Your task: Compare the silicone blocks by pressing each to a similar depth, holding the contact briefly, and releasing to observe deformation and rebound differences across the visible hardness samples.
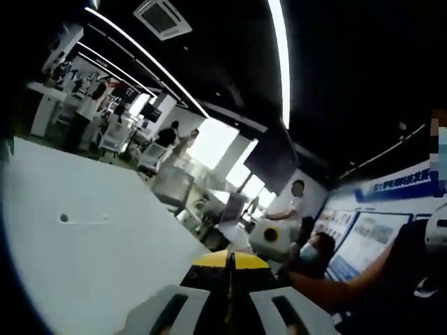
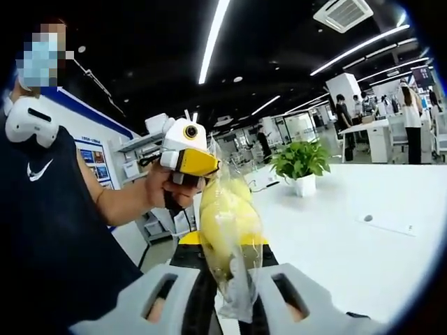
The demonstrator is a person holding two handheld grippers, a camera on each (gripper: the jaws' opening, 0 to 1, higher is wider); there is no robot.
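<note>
Silicone blocks, as far as I can judge, are the yellow pieces inside the clear bag (image 2: pixel 230 223) that you hold in your right tool (image 2: pixel 234 300). The two jaws of this tool are pressed together on the lower part of the bag, so the bag stands up just ahead of the tool and the yellow pieces sit above the pinch. I cannot count the pieces or read any hardness mark, because the plastic is shiny and wrinkled. I think you hold the bag up like this to look at the samples or to bring them to the bench, since no pressing has begun yet.

Your left tool (image 1: pixel 227 310) has its jaws closed, with only a thin dark line between them; I cannot tell if something thin is caught there. In the right gripper view this left tool (image 2: pixel 187 157) is lifted in your hand (image 2: pixel 167 192), just beyond the bag and to the left of it, perhaps ready to help with opening the bag.

The white bench (image 2: pixel 335 230) lies to the right of the right tool and ahead of it, smooth and bare near you. A potted plant (image 2: pixel 300 164) stands farther ahead on it. The room is a large open office with a dark ceiling, long light strips (image 2: pixel 213 38), other desks and some people far away.
</note>
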